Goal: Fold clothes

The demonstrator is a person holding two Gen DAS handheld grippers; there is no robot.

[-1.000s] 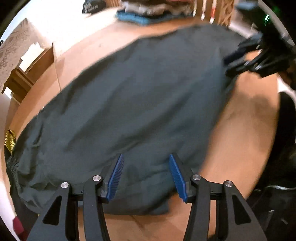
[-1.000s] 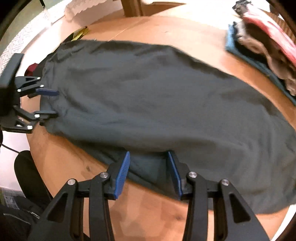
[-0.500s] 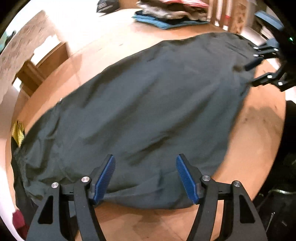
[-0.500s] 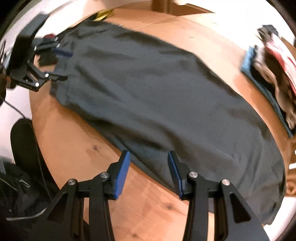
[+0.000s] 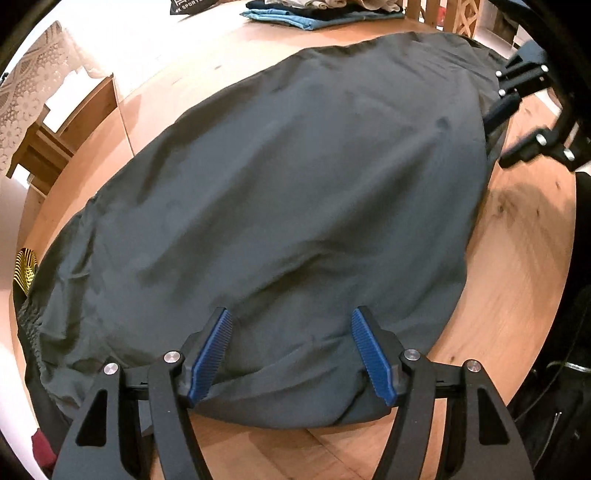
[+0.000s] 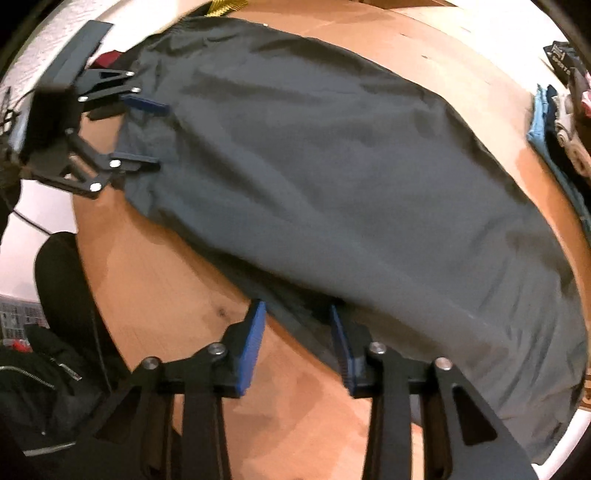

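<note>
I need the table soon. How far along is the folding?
Done: a folded stack sits at the far edge. In hand: the dark garment lies spread flat; the left gripper is open over its near edge, and the right gripper is closing there. Left: every fold of it.

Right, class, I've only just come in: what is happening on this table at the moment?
A person with a gripper in each hand is folding a dark grey garment spread on a wooden table. The left gripper is open over one end. The right gripper is closing its jaws on the near edge. Folded clothes lie stacked beyond.
</note>
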